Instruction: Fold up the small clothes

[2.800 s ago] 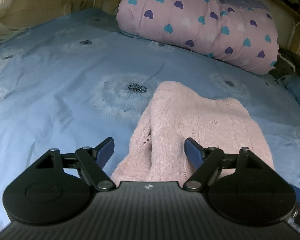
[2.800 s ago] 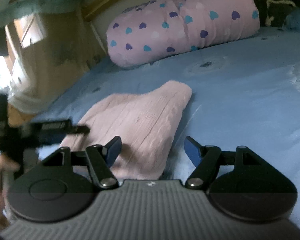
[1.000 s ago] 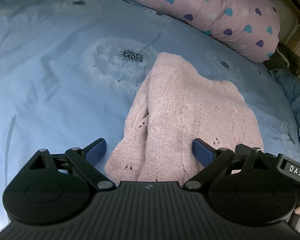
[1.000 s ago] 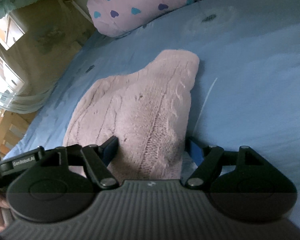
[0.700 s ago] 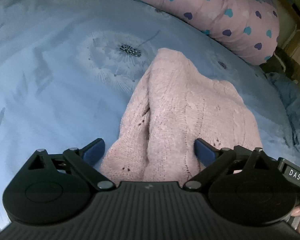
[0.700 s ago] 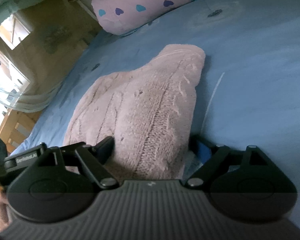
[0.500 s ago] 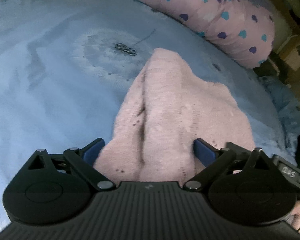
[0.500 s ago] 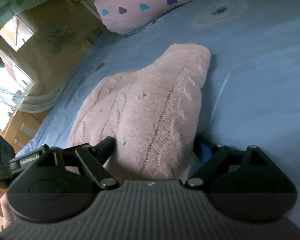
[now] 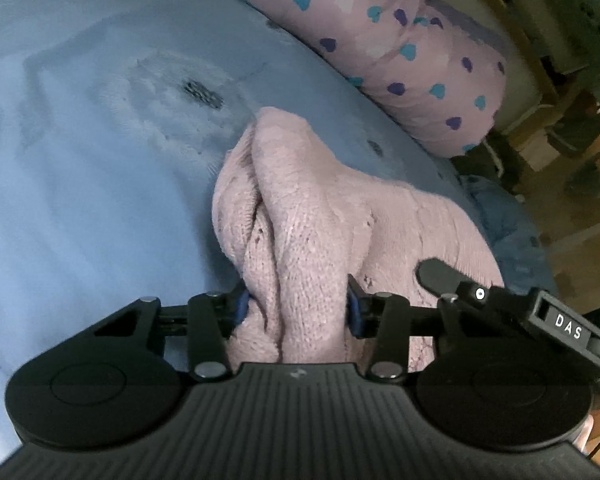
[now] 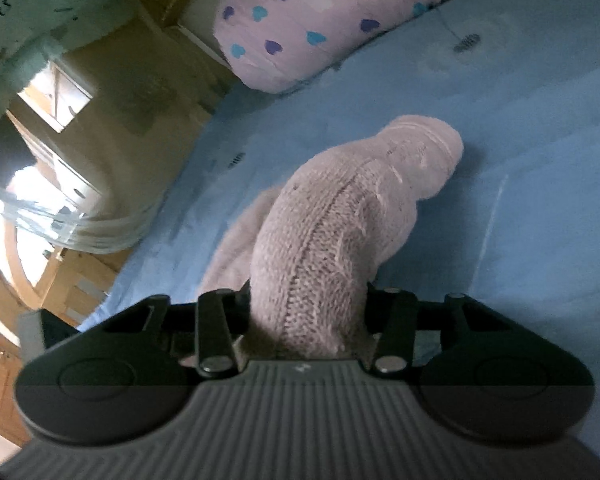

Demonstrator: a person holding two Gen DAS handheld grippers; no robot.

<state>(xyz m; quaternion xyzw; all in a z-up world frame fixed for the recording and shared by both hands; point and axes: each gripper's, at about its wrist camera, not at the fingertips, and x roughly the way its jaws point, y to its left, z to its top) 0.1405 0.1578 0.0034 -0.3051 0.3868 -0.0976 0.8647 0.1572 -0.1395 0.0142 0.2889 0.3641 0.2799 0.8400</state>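
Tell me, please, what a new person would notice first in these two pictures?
First, the pink knitted garment, bunched on the blue bedsheet, with the left gripper and right gripper each closed on its near edge. Behind lies a pink quilt roll with heart prints.

A home bedroom: blue bedsheet, rolled heart-print quilt, wooden furniture.

A heart-print pink quilt (rolled up) lies on the blue bedsheet.

Two close wrist fisheyes angled down along their jaws, sharing pink knit, blue bedsheet.
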